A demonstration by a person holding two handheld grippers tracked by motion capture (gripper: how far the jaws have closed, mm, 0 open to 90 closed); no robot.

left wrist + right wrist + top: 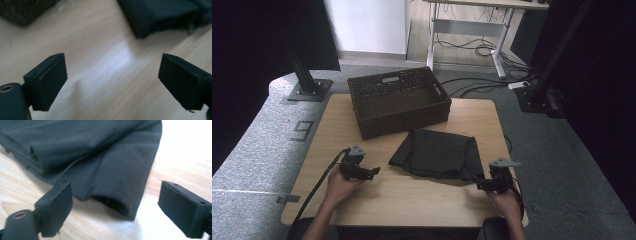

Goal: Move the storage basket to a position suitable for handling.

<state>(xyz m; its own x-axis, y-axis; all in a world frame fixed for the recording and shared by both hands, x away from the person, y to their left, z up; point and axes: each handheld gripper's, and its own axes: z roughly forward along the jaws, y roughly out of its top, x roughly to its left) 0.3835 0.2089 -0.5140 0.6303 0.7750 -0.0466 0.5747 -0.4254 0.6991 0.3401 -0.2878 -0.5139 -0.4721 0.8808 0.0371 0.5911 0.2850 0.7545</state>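
A dark folded cloth [437, 152] lies in the middle of the wooden table [362, 120], just in front of a dark woven basket [399, 100]. My left gripper [373, 172] rests to the cloth's left, open, with bare wood between its jaws [112, 82]; the cloth's corner [160, 17] lies ahead of it. My right gripper [479, 185] sits at the cloth's near right corner, open. In the right gripper view the cloth's folded edge [110, 177] lies just ahead of the jaws, whose midpoint [115, 207] is over the cloth's edge.
The basket [22, 10] looks empty and stands at the table's back. Black frame posts [304, 75] stand on grey carpet at both sides. A white desk leg [499, 55] and cables lie on the floor behind.
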